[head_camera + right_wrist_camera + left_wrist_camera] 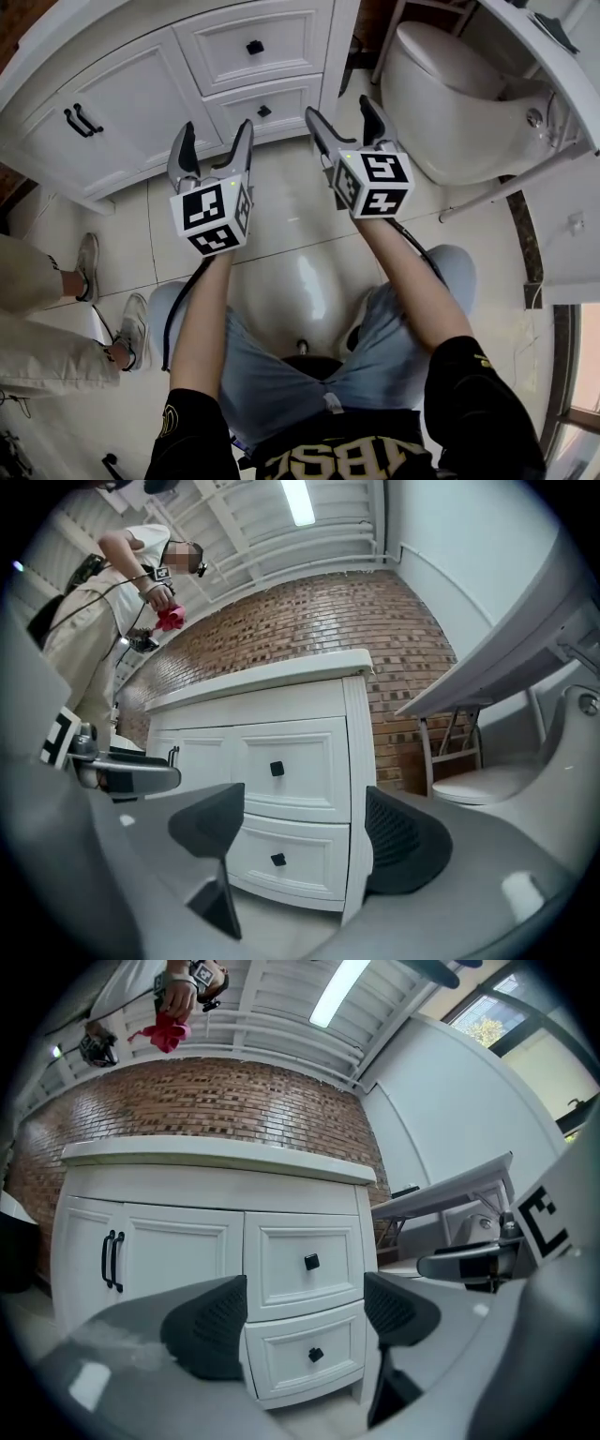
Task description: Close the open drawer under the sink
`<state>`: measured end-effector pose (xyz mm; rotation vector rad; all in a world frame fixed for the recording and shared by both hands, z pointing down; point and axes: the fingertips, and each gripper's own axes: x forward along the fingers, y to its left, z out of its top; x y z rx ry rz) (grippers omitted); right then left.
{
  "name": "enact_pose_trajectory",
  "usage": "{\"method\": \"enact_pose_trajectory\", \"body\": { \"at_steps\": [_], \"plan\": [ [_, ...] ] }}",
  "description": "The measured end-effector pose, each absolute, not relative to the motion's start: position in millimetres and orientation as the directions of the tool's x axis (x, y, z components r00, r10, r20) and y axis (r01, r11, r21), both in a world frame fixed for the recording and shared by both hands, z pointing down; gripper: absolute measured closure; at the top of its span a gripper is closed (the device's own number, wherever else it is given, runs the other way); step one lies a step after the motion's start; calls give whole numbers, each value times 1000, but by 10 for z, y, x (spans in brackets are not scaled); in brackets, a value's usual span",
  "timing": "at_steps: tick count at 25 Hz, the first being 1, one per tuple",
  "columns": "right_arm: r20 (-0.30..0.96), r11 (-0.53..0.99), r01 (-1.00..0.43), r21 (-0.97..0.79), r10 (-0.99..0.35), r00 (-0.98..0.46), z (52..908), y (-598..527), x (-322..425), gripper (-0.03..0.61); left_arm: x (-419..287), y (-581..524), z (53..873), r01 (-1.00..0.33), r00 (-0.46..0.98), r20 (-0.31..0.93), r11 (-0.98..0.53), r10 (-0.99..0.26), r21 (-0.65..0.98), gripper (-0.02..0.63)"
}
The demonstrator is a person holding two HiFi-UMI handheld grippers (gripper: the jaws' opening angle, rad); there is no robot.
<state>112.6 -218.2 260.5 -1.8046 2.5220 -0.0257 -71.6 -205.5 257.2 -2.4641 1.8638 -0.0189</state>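
The white vanity has two drawers with black square knobs, and both fronts sit flush with the cabinet. The lower drawer (264,111) (314,1354) (278,859) lies under the upper drawer (254,47) (310,1262) (277,769). My left gripper (216,136) (305,1321) hangs open in front of the drawers, a short way off, with nothing between its jaws. To its right, my right gripper (342,111) (305,841) is also open and empty. It points at the cabinet's right corner and touches nothing.
Double cabinet doors with black bar handles (80,120) are left of the drawers. A white toilet (450,103) stands to the right, beside a folding metal frame (450,738). Another person's legs and shoes (89,267) are on the tile floor at the left.
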Motion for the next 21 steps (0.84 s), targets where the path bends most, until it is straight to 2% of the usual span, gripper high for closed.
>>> {"method": "enact_pose_trajectory", "body": {
  "at_steps": [15, 21],
  "plan": [
    [-27, 337, -942, -3, -941, -337, 2549, -1372, 1158, 181, -547, -1355, 2559, -946, 321, -22, -320, -947, -62, 219],
    [-46, 341, -940, 17, -939, -342, 2403, -1066, 1155, 181, -656, -1178, 2694, -954, 299, 29, -300, -954, -9, 219]
  ]
}}
